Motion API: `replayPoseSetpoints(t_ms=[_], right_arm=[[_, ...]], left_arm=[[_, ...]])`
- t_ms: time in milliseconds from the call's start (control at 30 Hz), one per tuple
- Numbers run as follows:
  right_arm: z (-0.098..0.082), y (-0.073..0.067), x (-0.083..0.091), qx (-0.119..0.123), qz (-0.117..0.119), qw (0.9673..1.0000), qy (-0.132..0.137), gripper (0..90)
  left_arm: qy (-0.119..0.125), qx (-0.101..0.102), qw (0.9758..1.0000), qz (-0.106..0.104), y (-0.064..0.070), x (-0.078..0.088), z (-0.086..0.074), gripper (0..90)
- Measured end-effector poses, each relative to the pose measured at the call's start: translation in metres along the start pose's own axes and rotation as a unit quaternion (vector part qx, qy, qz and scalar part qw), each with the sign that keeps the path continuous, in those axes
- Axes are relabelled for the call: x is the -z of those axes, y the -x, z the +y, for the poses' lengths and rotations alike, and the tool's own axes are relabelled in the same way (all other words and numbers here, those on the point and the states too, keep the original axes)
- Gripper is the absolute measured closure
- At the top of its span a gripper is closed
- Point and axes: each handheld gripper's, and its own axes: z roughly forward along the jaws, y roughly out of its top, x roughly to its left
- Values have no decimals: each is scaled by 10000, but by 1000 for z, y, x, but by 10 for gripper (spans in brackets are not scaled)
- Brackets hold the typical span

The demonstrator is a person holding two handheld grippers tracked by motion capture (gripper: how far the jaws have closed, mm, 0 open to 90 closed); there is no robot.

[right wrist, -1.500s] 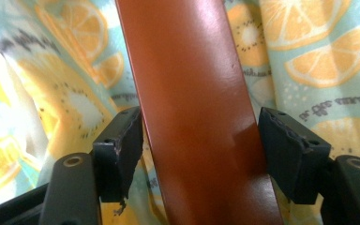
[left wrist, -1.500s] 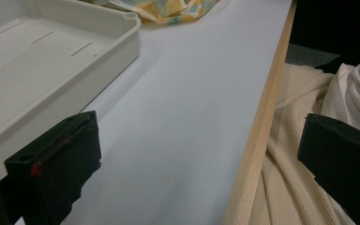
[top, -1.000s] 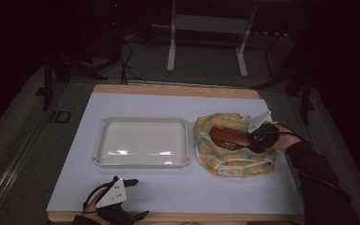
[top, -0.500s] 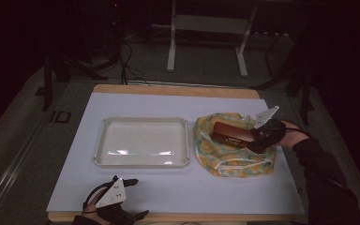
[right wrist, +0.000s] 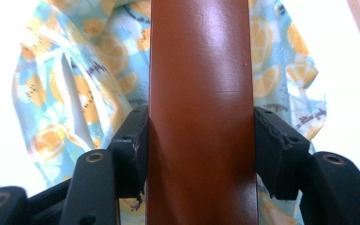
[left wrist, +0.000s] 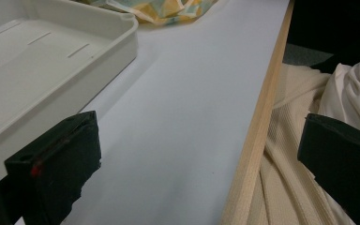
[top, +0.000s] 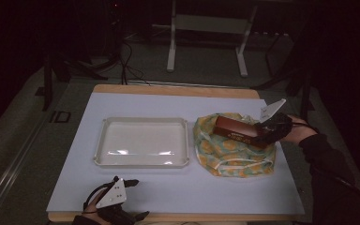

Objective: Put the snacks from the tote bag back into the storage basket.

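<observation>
2 hand-held grippers are in play: the right hand-held gripper (top: 261, 133) clamps 1 long brown box (top: 238, 131) by its end, held just above the fruit-print cloth bag (top: 232, 154). The lifting-out step looks in hand; the next move likely calls for carrying the box sideways to the white tray (top: 143, 161) beyond its far end, keeping it level. Glossy, rigid and reddish-brown, the box fills the jaws' gap. The left hand-held gripper (top: 122, 197) rests on the worktop (top: 225, 197), jaws apart, holding nothing.

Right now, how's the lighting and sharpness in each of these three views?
High view: dim, dark surroundings, glare streaks on the tray. Left gripper view: evenly lit, its tongs slightly soft. Right gripper view: table washed out white, a sheen on the brown box, bag a little blurred.
</observation>
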Motion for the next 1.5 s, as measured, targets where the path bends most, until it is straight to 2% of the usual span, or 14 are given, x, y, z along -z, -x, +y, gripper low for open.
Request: replayPoseSetpoints(t_ms=[267, 467, 700, 1067, 1500], right_arm=[[10, 1, 18, 70, -91, 9999, 50, 430], [28, -1, 35, 246, -172, 9995, 123, 431], [46, -3, 42, 386, -208, 9988, 228, 430], [79, -13, 38, 734, -106, 9970, 242, 430], [117, -26, 22, 1148, 110, 9929, 280, 430]], left_arm=[[-5, -13, 10000, 2, 0, 0, 0, 0], [-5, -12, 10000, 0, 0, 0, 0, 0], [-11, -33, 10000, -26, 0, 0, 0, 0], [-8, -42, 10000, -35, 1, 0, 0, 0], [-6, -58, 10000, -46, 2, 1, 0, 0]])
